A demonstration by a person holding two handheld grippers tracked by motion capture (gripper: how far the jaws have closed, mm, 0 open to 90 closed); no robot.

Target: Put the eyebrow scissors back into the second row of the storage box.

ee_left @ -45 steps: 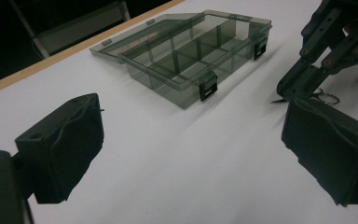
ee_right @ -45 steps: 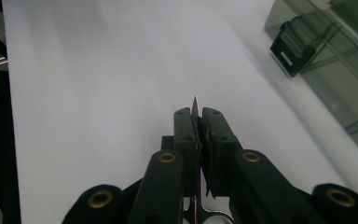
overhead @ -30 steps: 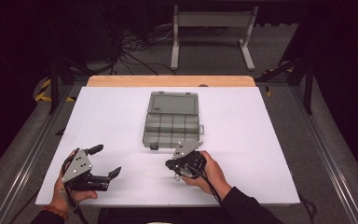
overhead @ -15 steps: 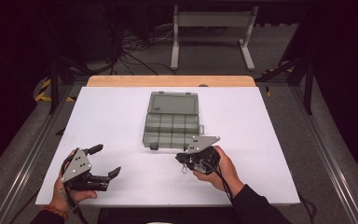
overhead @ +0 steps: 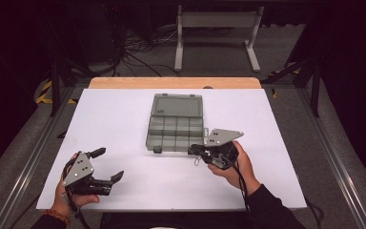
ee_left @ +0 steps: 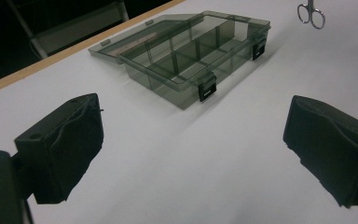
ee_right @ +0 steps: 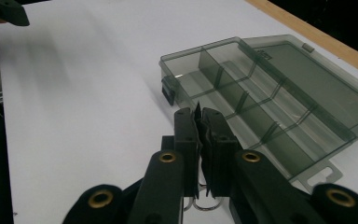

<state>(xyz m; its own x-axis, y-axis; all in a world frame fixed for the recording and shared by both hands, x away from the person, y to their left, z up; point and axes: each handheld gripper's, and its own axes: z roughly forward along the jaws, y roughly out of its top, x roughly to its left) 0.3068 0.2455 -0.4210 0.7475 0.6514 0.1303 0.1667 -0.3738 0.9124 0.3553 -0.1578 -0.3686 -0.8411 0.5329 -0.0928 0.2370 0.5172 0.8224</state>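
Wide-apart jaws frame an open compartment box [ee_left: 186, 56]; small scissors [ee_left: 311, 11] hang beyond.

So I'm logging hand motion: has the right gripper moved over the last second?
Yes. The right gripper has shifted rightward and slightly away from the person, now by the open organizer box's near right corner.

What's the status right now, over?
Left gripper open, idle. Right gripper shut on small metal scissors, beside open smoky clear plastic compartment box. Nothing in the way.

Dark lab: white table [overhead: 124, 119], floor cables [overhead: 138, 47], metal frame [overhead: 217, 28]
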